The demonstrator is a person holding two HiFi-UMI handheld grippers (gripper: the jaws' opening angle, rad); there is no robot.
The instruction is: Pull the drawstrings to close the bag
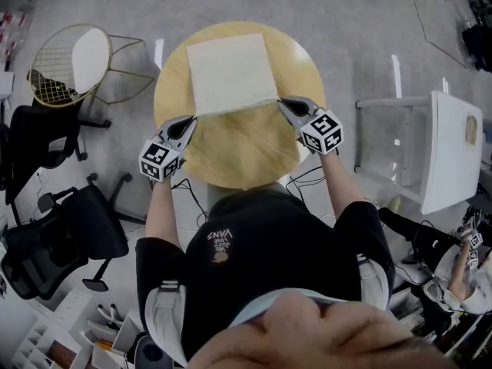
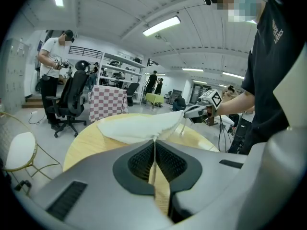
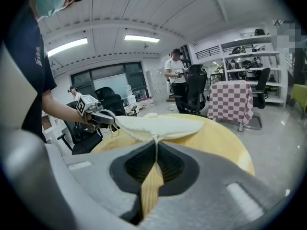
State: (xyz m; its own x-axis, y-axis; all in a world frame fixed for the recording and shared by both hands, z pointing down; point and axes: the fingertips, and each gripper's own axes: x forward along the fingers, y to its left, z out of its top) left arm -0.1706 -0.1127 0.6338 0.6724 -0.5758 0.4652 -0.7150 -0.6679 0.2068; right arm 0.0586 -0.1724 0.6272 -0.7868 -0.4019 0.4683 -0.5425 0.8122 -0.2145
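**Both hand-held grippers clenched on the bag's drawstrings**

We see a pale, flat, square bag [image 1: 229, 71] on a round wooden worktop [image 1: 238, 152], on the half away from the person. Its far part rests on the wood. Its near edge is held up off the surface, stretched between the two tools.

The left hand-held gripper [image 1: 191, 121] is at the bag's near left corner. In its own view the jaws are pressed together, and a thin white cord, the left drawstring [image 2: 154, 139], runs from the bunched corner of the bag straight into the slit between them.

The right hand-held gripper [image 1: 282, 103] is at the near right corner. Its jaws are likewise closed tight, with the right drawstring [image 3: 155, 139] pinched between them where the fabric gathers to a point.

Each gripper view shows the other tool at the far end of the raised edge, and a loose loop of cord hangs just below each.

Around the worktop we make out a black office chair [image 1: 73, 233], a wire-frame chair [image 1: 73, 64] with a white seat, and a white stand [image 1: 453, 152].
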